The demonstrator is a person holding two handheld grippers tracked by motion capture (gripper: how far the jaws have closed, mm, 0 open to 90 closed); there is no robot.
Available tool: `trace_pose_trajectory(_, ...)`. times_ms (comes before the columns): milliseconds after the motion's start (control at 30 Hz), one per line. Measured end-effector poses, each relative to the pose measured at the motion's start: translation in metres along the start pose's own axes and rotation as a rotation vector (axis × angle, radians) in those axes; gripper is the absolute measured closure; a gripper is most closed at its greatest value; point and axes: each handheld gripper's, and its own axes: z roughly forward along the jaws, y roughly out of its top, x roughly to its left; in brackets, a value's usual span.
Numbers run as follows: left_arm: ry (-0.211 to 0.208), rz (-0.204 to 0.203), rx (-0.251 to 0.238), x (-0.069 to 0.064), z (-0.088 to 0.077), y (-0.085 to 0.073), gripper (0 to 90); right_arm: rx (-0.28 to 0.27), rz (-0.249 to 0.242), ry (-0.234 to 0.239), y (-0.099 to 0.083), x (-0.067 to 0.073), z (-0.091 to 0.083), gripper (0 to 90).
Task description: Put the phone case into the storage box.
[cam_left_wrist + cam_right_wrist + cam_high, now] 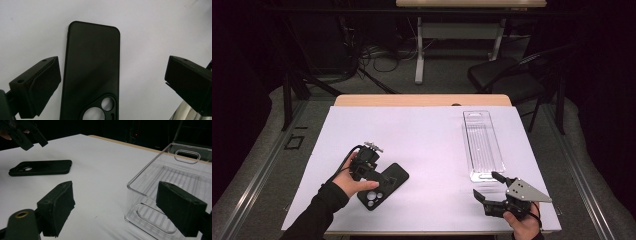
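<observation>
a black phone case [91,72] lies flat on the white-covered bench [427,145], camera cutouts showing, directly below the left hand-held gripper [112,82], whose jaws are spread wide and empty. no writing is legible. the right hand-held gripper [115,212], also wide open and empty, sits beside a clear plastic bin [172,182].

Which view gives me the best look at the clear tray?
The high view: the whole clear tray shows, lying lengthwise on the white mat. The right gripper view shows its near end close up, ribbed floor visible.

Black phone case [384,186] flat, camera cutouts up, on white table [427,145]
</observation>
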Motion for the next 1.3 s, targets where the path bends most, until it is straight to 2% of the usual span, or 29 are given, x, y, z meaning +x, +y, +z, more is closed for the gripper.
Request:
trace_pose_trajectory(167,0.016,0.023,0.017,-0.002,0.002,0.005,0.6,0.0,0.002,0.0,0.0,0.0,0.0,14.4)
trace_pose_trajectory(333,0.022,0.011,0.041,-0.001,0.004,0.008,0.7,0.002,-0.001,0.001,0.0,0.0,0.0,14.4)
trace_pose_trajectory(533,0.042,0.018,0.077,-0.001,0.008,0.011,0.7,0.004,0.001,0.002,0.0,0.0,0.0,14.4)
trace_pose_trajectory(867,0.049,0.025,0.119,-0.001,0.016,0.015,0.8,0.007,-0.001,0.004,0.0,0.0,0.0,14.4)
trace_pose_trajectory(1300,0.093,0.051,0.231,0.0,0.036,0.018,1.0,0.009,0.003,0.004,-0.001,0.0,0.001,14.4)
